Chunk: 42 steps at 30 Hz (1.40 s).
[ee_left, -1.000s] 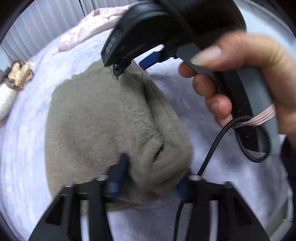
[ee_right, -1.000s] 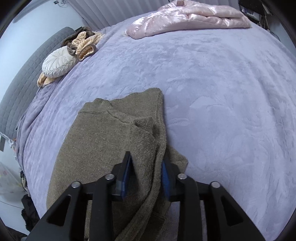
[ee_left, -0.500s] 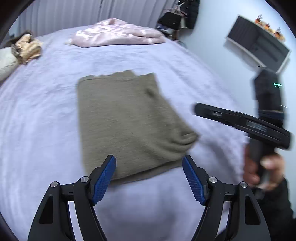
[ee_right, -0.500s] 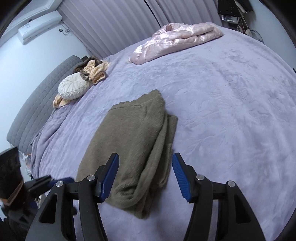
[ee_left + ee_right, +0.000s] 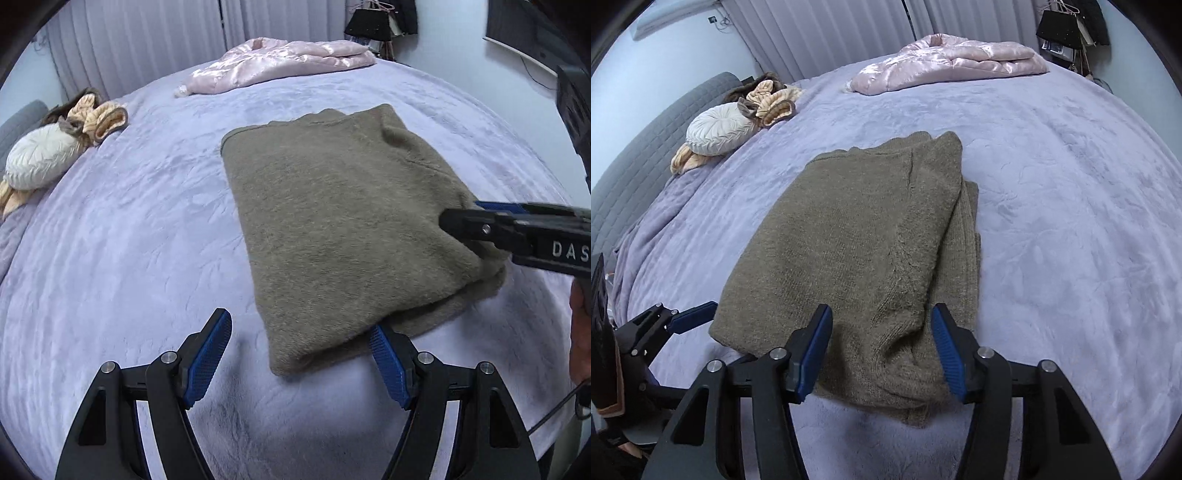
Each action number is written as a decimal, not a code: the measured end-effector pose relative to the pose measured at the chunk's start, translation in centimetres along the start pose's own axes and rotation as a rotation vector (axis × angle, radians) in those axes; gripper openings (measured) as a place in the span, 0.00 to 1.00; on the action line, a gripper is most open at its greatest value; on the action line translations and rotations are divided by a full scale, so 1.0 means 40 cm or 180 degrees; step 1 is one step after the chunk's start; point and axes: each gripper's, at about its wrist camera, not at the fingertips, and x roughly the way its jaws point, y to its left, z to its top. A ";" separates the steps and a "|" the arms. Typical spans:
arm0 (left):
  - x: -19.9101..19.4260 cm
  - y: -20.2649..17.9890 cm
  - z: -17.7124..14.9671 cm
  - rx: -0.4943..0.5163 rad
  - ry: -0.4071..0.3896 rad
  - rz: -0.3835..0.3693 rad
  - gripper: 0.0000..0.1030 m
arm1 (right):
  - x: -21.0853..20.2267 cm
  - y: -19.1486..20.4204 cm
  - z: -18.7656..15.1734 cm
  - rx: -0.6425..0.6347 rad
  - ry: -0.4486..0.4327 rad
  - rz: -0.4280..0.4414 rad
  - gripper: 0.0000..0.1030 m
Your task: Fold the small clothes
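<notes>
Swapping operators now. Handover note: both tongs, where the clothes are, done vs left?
Left tongs: open, empty, at the near left corner of the sweater.
Right tongs: jaws closing over the sweater's near right edge, pads not yet pressing it.
Sweater: olive, folded into a long rectangle on the purple blanket, sleeve layers stacked along its right side.
Pink jacket: folded at the far edge of the bed.
Done: sides folded in.
Left: probably one more fold, near end up to the collar, then set it aside.
</notes>
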 end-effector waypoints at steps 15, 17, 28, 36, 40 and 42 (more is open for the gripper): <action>-0.040 0.146 -0.062 -0.0718 0.0167 -0.0710 0.72 | -0.005 -0.026 -0.022 0.0433 -0.0009 0.0263 0.24; -0.098 0.147 -0.047 -0.0682 0.0009 -0.0843 0.72 | -0.056 -0.031 -0.015 0.0419 -0.0210 0.0256 0.27; 0.035 0.015 0.115 -0.0319 0.0239 -0.0348 0.79 | 0.049 -0.022 0.118 0.0312 -0.0063 0.0891 0.58; 0.048 0.030 0.081 -0.0561 0.0360 -0.0576 0.90 | 0.079 -0.113 0.136 0.0495 -0.0028 0.1039 0.55; 0.022 -0.012 0.117 -0.0512 0.0283 -0.0441 0.90 | 0.072 -0.103 0.195 0.0390 -0.0103 0.1251 0.68; 0.019 -0.020 0.124 -0.0501 0.0243 -0.0294 0.90 | 0.103 -0.110 0.221 0.0404 0.0008 0.1380 0.68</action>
